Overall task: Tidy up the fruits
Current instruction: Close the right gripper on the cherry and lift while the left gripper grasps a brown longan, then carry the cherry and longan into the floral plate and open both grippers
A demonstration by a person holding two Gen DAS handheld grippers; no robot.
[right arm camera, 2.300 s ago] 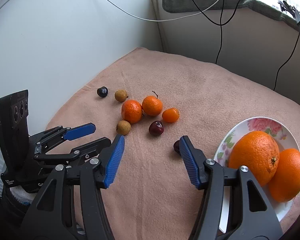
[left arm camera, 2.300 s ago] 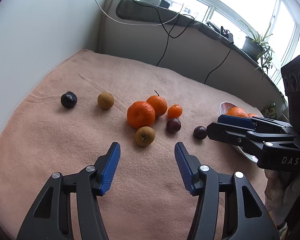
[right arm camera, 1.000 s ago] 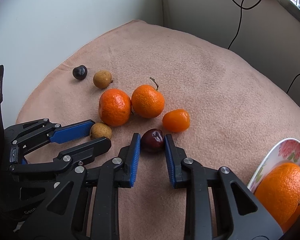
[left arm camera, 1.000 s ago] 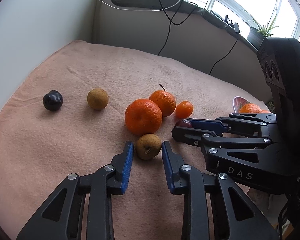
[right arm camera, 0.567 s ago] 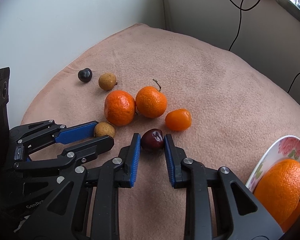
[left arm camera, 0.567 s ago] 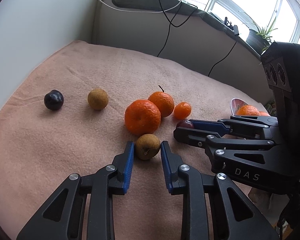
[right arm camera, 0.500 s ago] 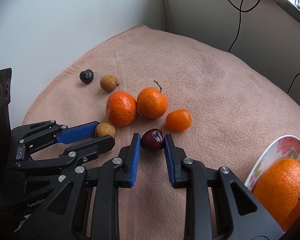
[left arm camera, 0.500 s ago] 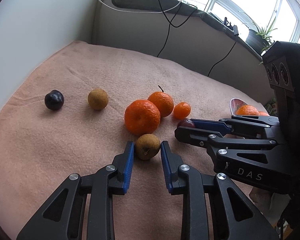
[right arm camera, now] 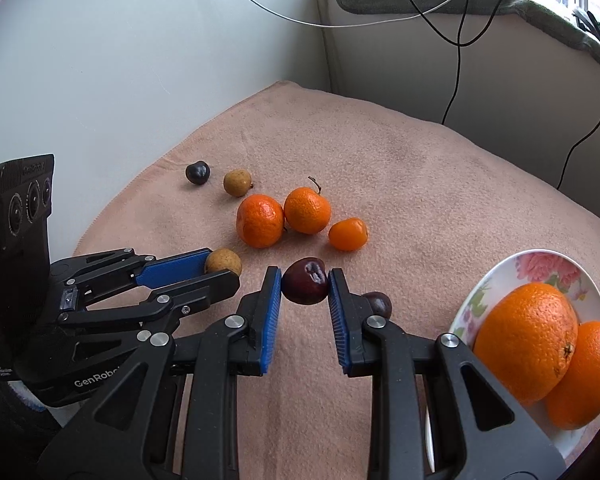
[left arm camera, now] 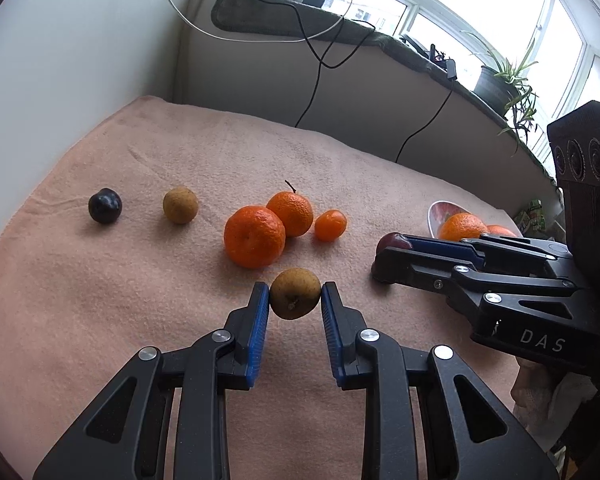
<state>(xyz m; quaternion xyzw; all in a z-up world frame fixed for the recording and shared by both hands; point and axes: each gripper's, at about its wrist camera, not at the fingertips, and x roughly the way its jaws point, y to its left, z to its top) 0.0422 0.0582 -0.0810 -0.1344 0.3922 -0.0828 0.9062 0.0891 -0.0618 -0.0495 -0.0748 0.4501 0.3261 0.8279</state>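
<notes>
My left gripper [left arm camera: 295,300] is shut on a small brown longan [left arm camera: 295,293], also seen as the longan [right arm camera: 224,262] in the right wrist view. My right gripper [right arm camera: 305,284] is shut on a dark red cherry [right arm camera: 305,281], raised a little off the pink cloth [right arm camera: 420,184]; the same cherry [left arm camera: 394,241] shows at its tip in the left wrist view. On the cloth lie two mandarins [left arm camera: 254,236] [left arm camera: 290,208], a kumquat [left arm camera: 330,224], another longan [left arm camera: 180,205] and a dark cherry [left arm camera: 105,205]. One more cherry [right arm camera: 378,304] sits half hidden behind my right finger.
A floral plate [right arm camera: 540,268] with two oranges [right arm camera: 526,340] stands at the right edge of the cloth. White walls close the left and back. Cables [left arm camera: 316,80] hang from the sill, where a potted plant [left arm camera: 504,80] stands.
The right gripper has lifted the cherry and drawn back to the right, away from the mandarins. The left gripper has stayed shut on the longan, hardly moving.
</notes>
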